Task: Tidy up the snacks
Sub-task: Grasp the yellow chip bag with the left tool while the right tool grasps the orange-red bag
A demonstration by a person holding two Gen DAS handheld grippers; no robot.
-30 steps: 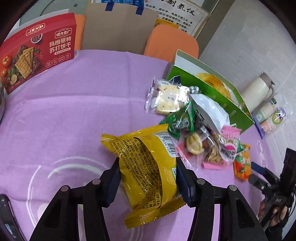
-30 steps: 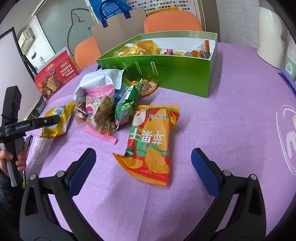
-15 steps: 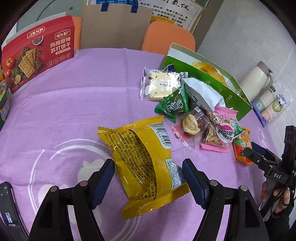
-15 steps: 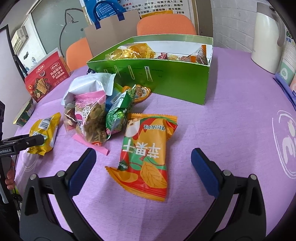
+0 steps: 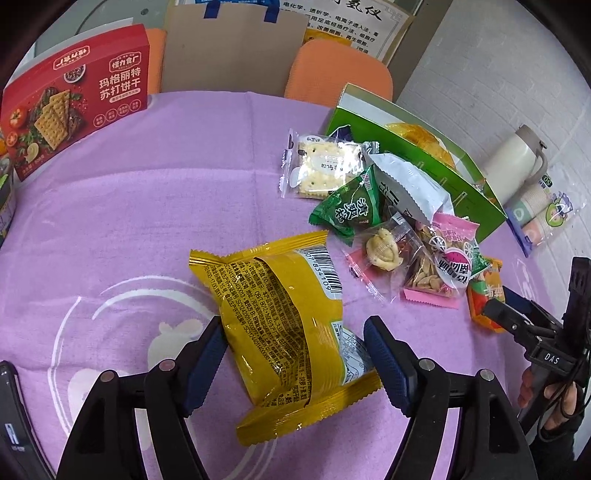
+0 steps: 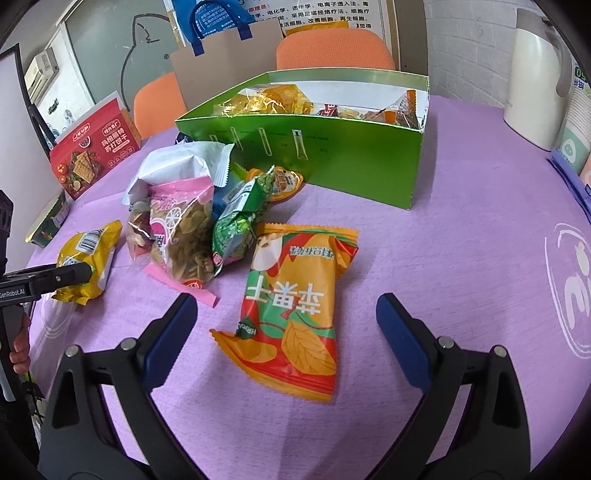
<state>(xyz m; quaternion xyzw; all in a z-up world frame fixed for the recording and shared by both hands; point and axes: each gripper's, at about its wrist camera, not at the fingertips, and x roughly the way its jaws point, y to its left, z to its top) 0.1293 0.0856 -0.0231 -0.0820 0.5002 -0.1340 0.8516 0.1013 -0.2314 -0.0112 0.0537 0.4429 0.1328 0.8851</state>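
- Left gripper (image 5: 295,354) open, blue pads astride the yellow snack packet (image 5: 284,332) lying flat on the purple tablecloth (image 5: 147,206), well left of the green box (image 6: 332,155).
- Right gripper (image 6: 286,321) spread wide over the orange packet (image 6: 295,295), just in front of the green box.
- Mixed snack pile (image 6: 192,218) between both packets.

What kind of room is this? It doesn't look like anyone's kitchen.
Probably an office or meeting room, not a home. A printed notice in Chinese hangs on the wall, orange office-style chairs stand round a table with a purple cloth, and an air-conditioning unit is mounted on the wall at left.
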